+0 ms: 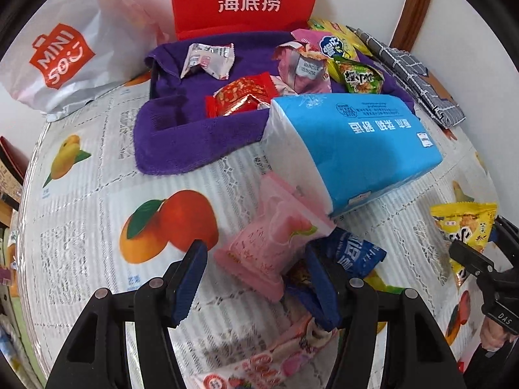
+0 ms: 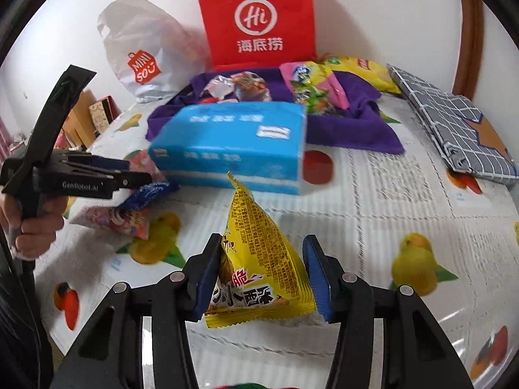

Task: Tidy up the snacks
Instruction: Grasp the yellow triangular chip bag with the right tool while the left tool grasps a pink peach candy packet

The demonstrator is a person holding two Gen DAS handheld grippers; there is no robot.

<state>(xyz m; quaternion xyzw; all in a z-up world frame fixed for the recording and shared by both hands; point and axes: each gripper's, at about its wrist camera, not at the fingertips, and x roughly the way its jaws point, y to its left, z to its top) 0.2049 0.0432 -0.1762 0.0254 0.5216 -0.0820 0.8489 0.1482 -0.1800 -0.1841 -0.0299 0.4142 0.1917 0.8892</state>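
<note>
My left gripper [image 1: 256,259] is open around a pink snack packet [image 1: 269,243] that lies on the table against a blue snack packet [image 1: 353,253]; the fingers do not press it. My right gripper [image 2: 259,272] is open around a yellow triangular snack packet [image 2: 259,259]; its left finger touches the packet, the right one stands apart. That packet also shows in the left wrist view [image 1: 460,227]. A purple-cloth-lined tray [image 1: 181,142] at the back holds several snacks, among them a red one [image 1: 243,95] and a green one [image 1: 361,79].
A blue tissue pack [image 1: 356,149] lies between the grippers and the tray. A red bag [image 1: 243,0] and a white Miniso bag [image 1: 61,55] stand against the wall. A grey checked pouch [image 2: 454,126] lies at the right. The tablecloth [image 1: 97,194] has fruit prints.
</note>
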